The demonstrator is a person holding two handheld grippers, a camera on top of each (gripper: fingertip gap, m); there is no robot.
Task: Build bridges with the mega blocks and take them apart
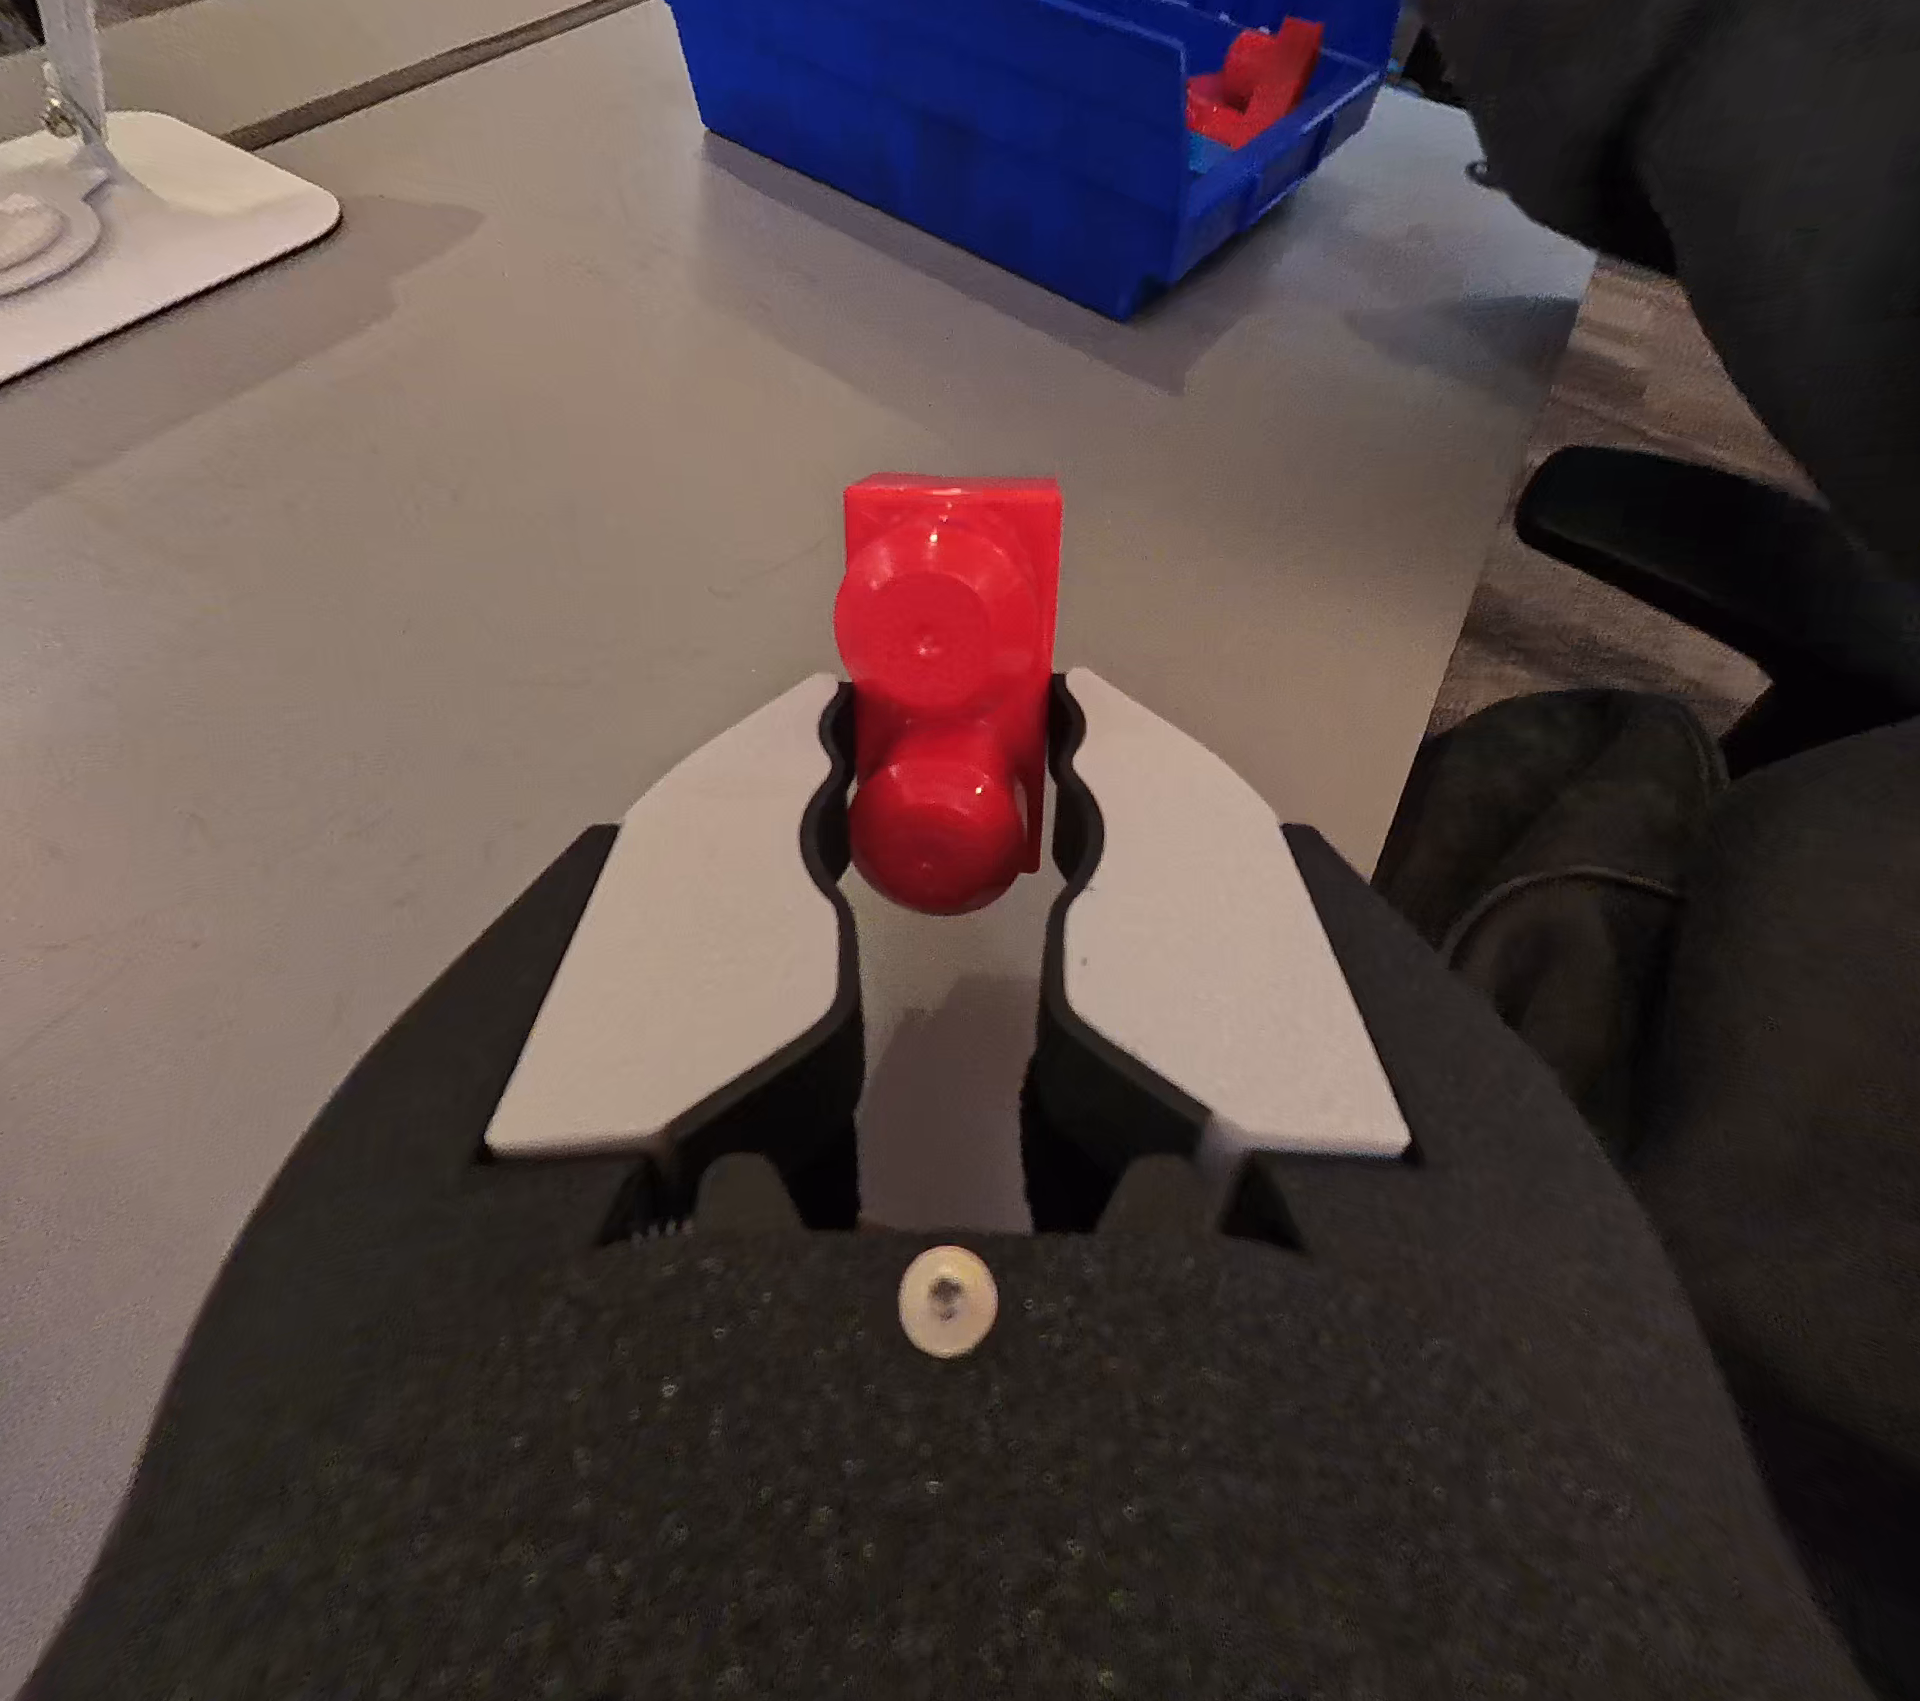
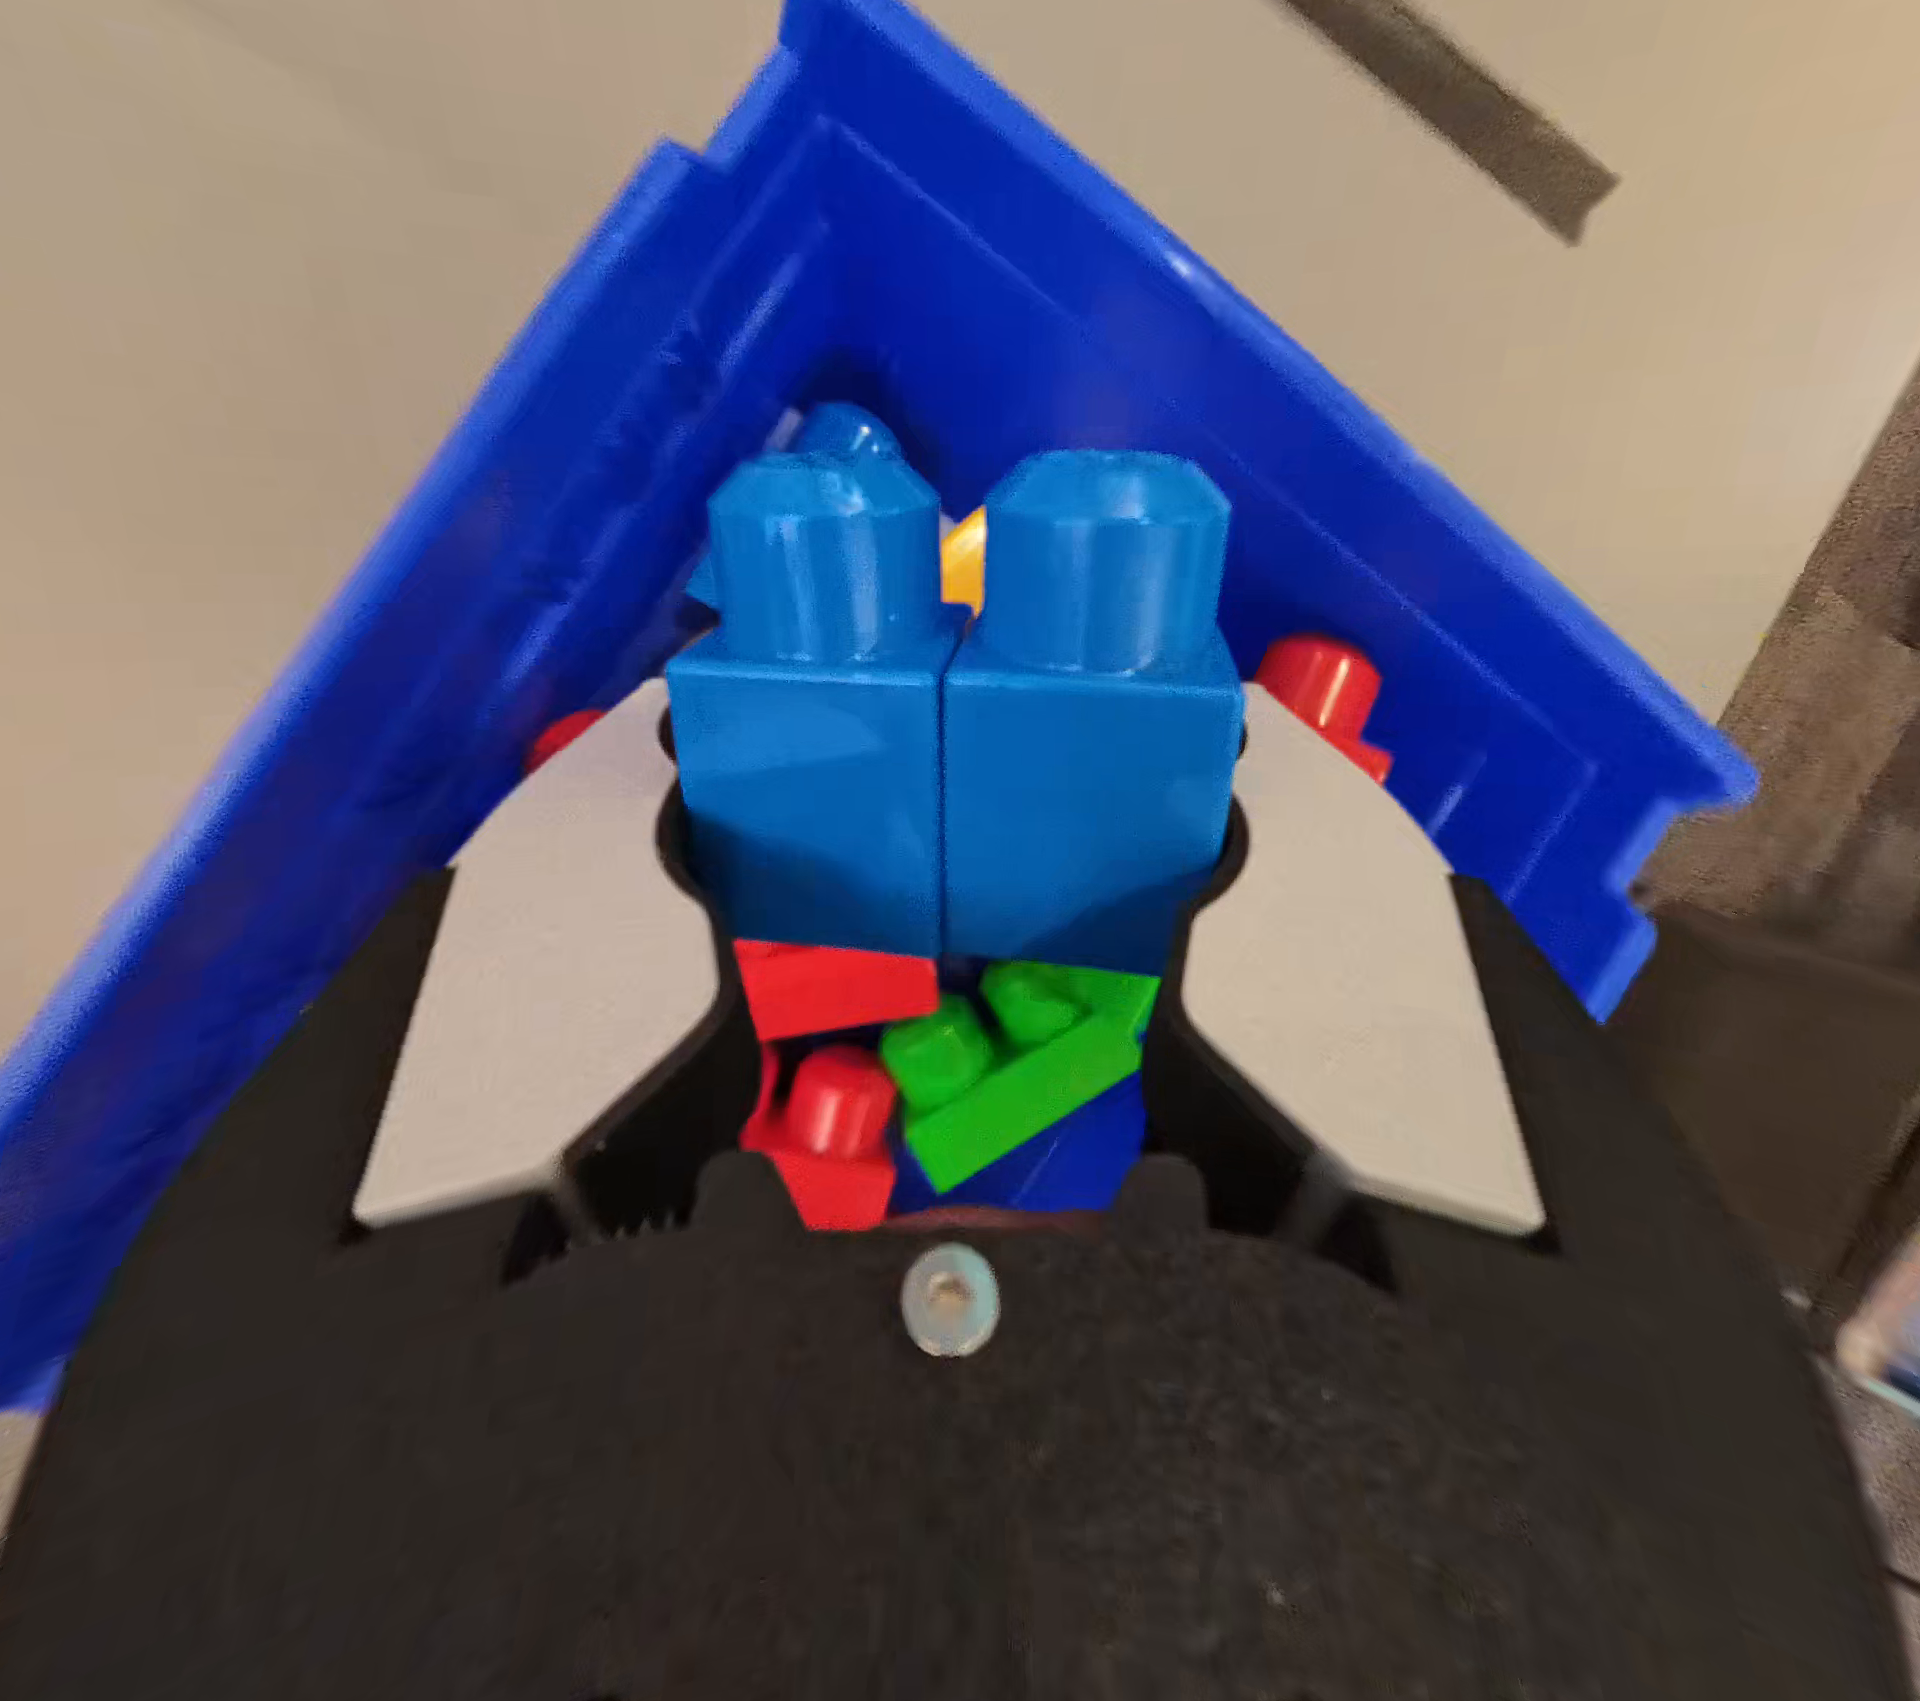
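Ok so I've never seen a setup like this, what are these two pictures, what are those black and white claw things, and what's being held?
Each picture comes from a camera riding on a hand-held gripper, looking forward along its two fingers; a person works them, with no robot arm. In the left wrist view, the left gripper is shut on a red block above a grey table. Farther off stands a blue bin holding more blocks, with the other gripper reaching into it. The right wrist view looks down into that bin: the right gripper is clamped on two blue blocks side by side, over loose red and green ones.
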